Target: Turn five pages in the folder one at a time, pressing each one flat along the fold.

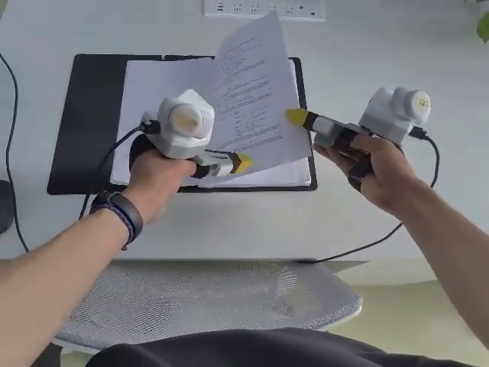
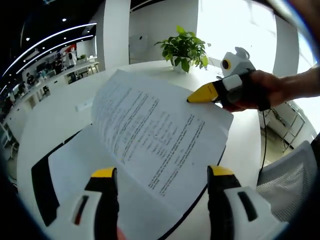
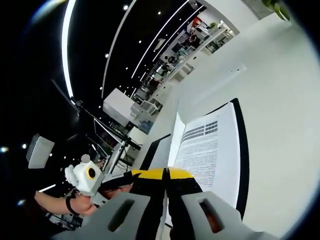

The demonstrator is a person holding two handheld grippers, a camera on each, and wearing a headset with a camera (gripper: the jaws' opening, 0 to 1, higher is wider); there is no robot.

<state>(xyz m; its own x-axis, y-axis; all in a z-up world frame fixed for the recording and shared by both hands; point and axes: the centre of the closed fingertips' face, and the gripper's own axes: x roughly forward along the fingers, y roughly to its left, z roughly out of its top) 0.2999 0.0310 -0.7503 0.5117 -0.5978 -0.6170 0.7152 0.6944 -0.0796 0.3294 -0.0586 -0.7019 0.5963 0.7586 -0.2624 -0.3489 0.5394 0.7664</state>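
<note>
- You have one page [image 1: 256,92] in mid-turn. It stands tilted above the right half of the open folder [image 1: 65,122], not yet laid over to the left and not yet pressed along the fold.
- Your right hand-held gripper [image 1: 298,117] has its jaws closed on that page's right edge and carries it.
- Your left hand-held gripper [image 1: 241,163] sits at the near edge of the folder, under the raised page. Its jaws are spread wide and grip nothing.
- White sheets already lie on the left side of the fold, so some turning looks done. The count cannot be read from here, so I cannot say how many of the five remain.
- For this page you still have to lay it down left, then run along the fold, which looks like the left gripper's job.
- The folder lies flat on the tabletop [image 1: 382,46], its black cover bare at the far left. It holds a stack of printed sheets on the right and sheets on the left.
</note>
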